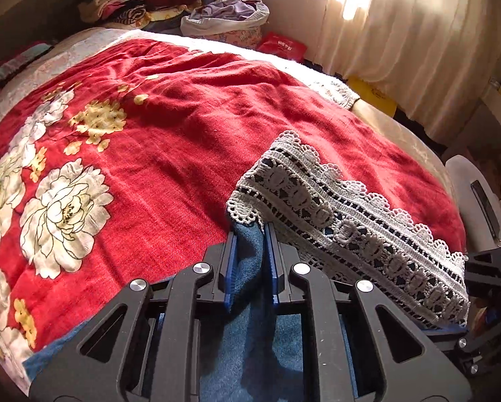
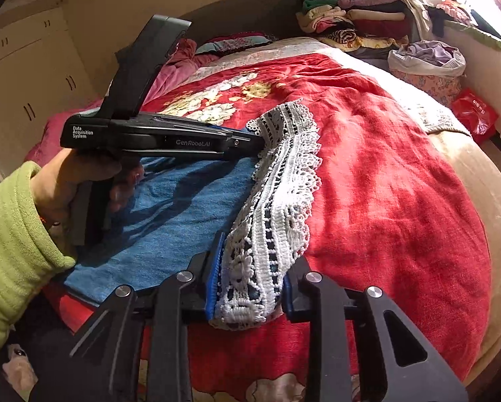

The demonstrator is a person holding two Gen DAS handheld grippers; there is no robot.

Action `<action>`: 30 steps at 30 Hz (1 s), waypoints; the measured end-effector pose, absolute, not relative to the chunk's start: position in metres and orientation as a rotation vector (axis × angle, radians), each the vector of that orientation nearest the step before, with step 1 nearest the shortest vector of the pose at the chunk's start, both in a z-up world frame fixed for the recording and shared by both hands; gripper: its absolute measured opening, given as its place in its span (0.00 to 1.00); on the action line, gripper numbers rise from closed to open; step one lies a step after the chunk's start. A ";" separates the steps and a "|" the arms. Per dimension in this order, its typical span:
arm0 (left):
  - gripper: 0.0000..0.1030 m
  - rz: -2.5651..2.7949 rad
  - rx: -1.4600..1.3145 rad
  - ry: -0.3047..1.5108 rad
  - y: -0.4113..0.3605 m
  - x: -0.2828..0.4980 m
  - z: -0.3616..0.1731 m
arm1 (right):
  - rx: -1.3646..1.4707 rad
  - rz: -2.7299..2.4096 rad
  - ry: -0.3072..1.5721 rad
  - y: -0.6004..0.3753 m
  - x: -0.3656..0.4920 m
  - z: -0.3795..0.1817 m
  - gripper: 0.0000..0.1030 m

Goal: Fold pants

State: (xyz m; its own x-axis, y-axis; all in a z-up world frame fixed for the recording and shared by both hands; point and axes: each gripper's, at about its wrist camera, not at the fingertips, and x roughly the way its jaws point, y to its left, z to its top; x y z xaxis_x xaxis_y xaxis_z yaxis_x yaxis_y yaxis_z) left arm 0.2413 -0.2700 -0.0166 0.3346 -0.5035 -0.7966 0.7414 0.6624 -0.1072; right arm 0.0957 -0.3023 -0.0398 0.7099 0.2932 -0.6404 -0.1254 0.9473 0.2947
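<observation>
The pants [image 2: 170, 207] lie in front of me on the red flowered blanket [image 2: 384, 174] that covers the bed. They are blue denim, with a broad band of white lace [image 2: 277, 201] along the hem. Most of the cloth rests flat on the blanket near my side of the bed, while the lace edge is lifted and stretched between my two tongs.

My left tongs [image 1: 250, 251] are clamped on the pants: a fold of blue denim is squeezed between the two blue pads [image 1: 231, 268], just where the lace begins. From there the lace runs off to the right towards my other tool. In the right view I see the left tongs from the side, held in my left hand [image 2: 79, 184] with its green sleeve [image 2: 12, 244], the tip meeting the far end of the lace.

My right tongs [image 2: 250, 288] are clamped on the near end of the lace, which is bunched up thick between the pads.

Further out, at the head of the bed, there is a pile of folded clothes [image 2: 354, 20]. Beside it stands a basket [image 1: 227, 20] with pale purple cloth in it, and a red bag [image 1: 282, 47] lies next to that. A cream curtain [image 1: 401, 26] hangs by the sunlit window, and pale cupboards [image 2: 29, 67] stand along the wall on the other side.
</observation>
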 end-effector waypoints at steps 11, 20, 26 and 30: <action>0.07 -0.841 0.048 0.821 -0.190 0.230 0.028 | 0.142 0.394 0.653 -0.243 0.093 0.013 0.25; 0.12 -0.723 -0.069 0.817 -0.099 0.223 0.024 | 0.030 0.538 0.687 -0.159 0.107 0.018 0.25; 0.34 -0.533 -0.262 0.859 -0.023 0.213 0.005 | -0.068 0.572 0.781 -0.107 0.113 -0.011 0.25; 0.43 -0.459 -0.467 0.840 0.031 0.193 -0.005 | -0.155 0.577 0.791 -0.080 0.107 -0.021 0.27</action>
